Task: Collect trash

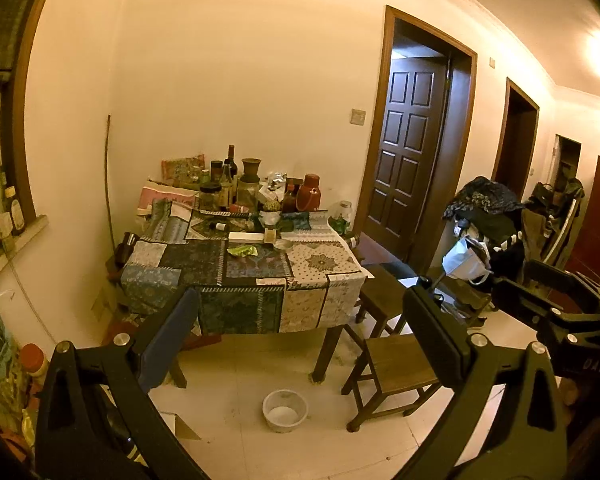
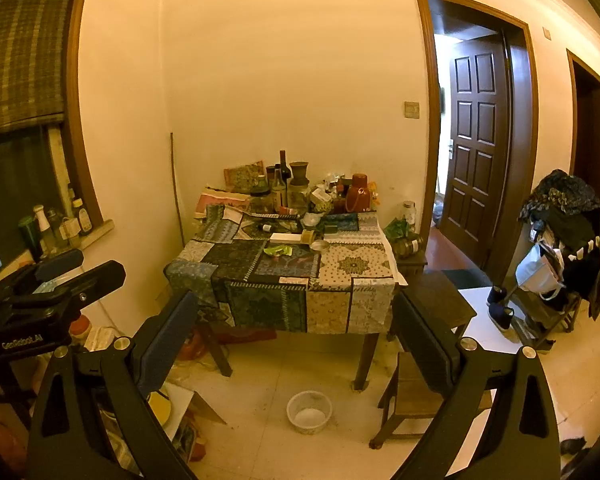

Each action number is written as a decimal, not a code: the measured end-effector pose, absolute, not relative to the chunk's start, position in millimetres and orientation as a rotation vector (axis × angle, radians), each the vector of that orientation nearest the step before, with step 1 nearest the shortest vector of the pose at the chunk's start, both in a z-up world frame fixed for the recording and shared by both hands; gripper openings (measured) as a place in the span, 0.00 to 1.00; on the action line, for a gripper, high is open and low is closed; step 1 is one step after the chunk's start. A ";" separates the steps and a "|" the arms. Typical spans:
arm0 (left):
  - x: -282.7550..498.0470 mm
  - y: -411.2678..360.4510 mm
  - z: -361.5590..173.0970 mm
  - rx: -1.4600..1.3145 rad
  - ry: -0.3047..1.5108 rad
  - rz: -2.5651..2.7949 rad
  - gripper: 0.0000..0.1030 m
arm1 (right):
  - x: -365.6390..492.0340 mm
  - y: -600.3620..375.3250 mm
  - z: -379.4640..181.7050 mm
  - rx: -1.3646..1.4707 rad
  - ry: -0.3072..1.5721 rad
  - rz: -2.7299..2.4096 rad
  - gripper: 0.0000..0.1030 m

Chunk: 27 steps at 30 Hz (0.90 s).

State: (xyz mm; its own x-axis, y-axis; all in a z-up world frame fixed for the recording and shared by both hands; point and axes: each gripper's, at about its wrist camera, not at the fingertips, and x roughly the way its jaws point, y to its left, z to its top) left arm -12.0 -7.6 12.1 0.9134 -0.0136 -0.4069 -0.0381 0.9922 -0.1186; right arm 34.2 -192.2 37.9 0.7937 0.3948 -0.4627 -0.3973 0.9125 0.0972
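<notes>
Left gripper: the black two-finger left gripper (image 1: 300, 320) is held up in the air well back from the table, fingers spread wide apart with nothing between them. You can also spot it from the right wrist camera, at the left edge (image 2: 60, 276).

Right gripper: same deal for the black two-finger right gripper (image 2: 296, 320), jaws wide apart and empty, pointed at the table. It pokes into the left wrist view on the right side (image 1: 556, 296).

Trash: the crumpled green wrapper (image 1: 242, 250) sits on the table top near the middle, just in front of a long white flat box (image 1: 246, 236) and left of a small round metal dish (image 1: 283, 244). Same wrapper from the other camera (image 2: 277, 250).

Table: wooden table under a patchwork blue-and-beige tablecloth (image 2: 284, 280), pushed against the cream wall. The back half is crammed with bottles, jars and a red-brown thermos jug (image 2: 358, 198).

Floor: a white plastic bowl (image 2: 309, 412) sits on the pale tiles in front of the table, near its front right leg.

Seating: a small dark wooden stool (image 1: 396, 368) stands just right of the table.

Right side: a rack piled with dark clothes and bags (image 2: 560, 240), well apart from the table.
</notes>
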 end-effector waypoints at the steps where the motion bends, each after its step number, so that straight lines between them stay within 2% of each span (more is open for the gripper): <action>1: -11.6 -7.3 12.8 -0.125 0.419 0.011 1.00 | 33.4 -192.6 38.4 -0.005 0.497 0.427 0.94; 27: -13.4 -13.3 14.3 -0.116 0.418 0.017 1.00 | 37.4 -192.3 44.9 0.000 0.485 0.449 0.94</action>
